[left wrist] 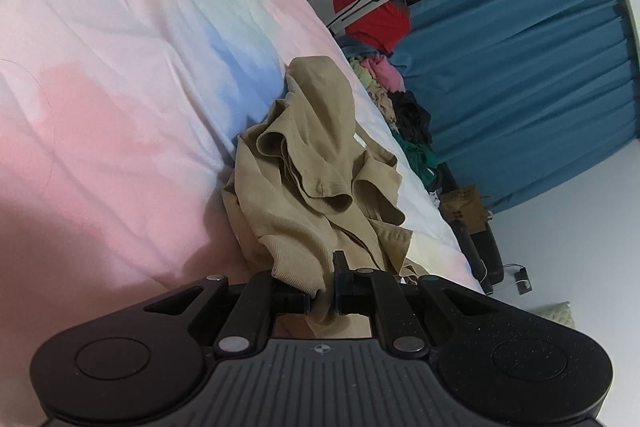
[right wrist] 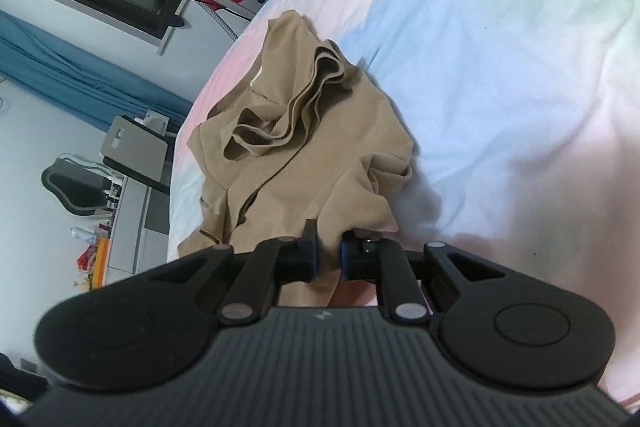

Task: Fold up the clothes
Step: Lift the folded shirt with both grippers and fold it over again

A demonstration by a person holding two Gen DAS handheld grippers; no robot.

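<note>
We see the left gripper point(left wrist: 322, 301) with its fingers clamped on an edge of the crumpled tan garment point(left wrist: 316, 163) lying on the pastel bed point(left wrist: 120, 67); the right gripper point(right wrist: 329, 259) pinches another edge. No readable writing.

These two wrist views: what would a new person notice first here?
A crumpled tan garment lies in the middle of a pastel bedsheet. The left gripper and right gripper each pinch its near edge. A pile of clothes sits behind, before a blue curtain.
</note>
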